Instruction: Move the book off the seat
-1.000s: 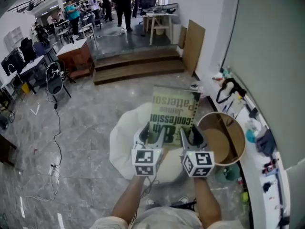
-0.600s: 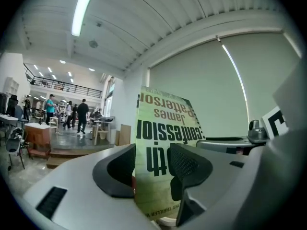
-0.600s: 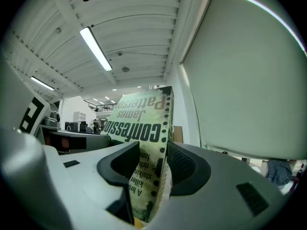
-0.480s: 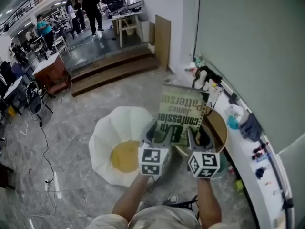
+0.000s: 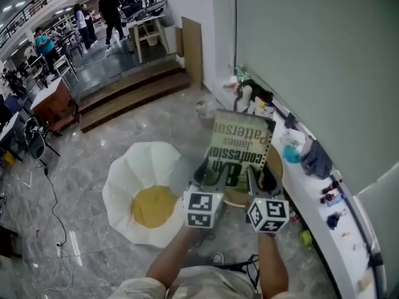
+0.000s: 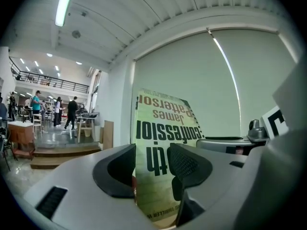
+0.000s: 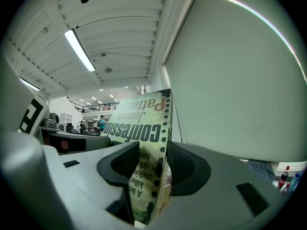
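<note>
Right of seat [image 5: 121, 173], book [image 5: 241, 143], "James Patterson"

Book [image 5: 240, 147] is held between left gripper [image 5: 204, 175] and right gripper [image 5: 262, 179], right of seat [image 5: 121, 178], above round table [image 5: 235, 198]; counter [image 5: 315, 195] lies right.

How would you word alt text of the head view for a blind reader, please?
The left gripper and right gripper hold a green book by its near edge. A white seat with a yellow middle lies on the floor to its left, a cluttered shelf to its right.
</note>
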`<state>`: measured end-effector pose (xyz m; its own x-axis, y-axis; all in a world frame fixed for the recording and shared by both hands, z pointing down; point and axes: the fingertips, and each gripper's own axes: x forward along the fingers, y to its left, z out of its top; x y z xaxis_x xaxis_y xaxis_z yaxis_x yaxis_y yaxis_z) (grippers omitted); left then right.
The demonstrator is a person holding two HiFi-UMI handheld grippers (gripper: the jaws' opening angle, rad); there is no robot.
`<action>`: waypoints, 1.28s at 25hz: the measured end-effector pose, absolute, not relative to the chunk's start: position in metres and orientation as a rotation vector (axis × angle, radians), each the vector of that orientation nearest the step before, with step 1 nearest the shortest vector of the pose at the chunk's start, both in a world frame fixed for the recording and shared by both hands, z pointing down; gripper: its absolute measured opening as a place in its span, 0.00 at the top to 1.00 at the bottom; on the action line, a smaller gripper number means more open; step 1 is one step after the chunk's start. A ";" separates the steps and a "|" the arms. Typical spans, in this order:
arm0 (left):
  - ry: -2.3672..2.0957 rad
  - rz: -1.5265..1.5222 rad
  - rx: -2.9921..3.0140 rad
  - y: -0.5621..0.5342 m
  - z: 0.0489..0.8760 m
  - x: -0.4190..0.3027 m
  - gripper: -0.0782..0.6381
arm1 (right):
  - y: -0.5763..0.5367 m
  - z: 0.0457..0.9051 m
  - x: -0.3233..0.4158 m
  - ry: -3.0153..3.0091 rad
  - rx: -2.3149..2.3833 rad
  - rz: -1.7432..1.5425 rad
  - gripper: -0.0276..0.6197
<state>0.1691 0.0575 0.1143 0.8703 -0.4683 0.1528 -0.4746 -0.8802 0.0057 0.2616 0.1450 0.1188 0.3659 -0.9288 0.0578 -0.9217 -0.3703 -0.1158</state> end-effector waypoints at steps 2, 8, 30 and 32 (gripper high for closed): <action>-0.731 0.237 3.000 0.060 0.117 0.182 0.57 | 0.149 0.122 0.274 1.703 -2.553 -0.183 0.66; -0.671 0.269 2.991 0.047 0.134 0.219 0.57 | 0.139 0.137 0.306 1.657 -2.590 -0.219 0.66; -0.504 0.428 2.863 -0.108 0.215 0.357 0.57 | -0.009 0.208 0.436 1.563 -2.724 -0.447 0.66; -0.496 0.455 2.852 -0.113 0.228 0.366 0.57 | -0.013 0.221 0.444 1.550 -2.729 -0.481 0.66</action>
<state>0.3655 -0.1127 0.2282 0.8957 -0.2933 0.3341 -0.3583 -0.9211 0.1521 0.4442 -0.0132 0.2214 0.4777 -0.8338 0.2766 -0.8440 -0.5230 -0.1190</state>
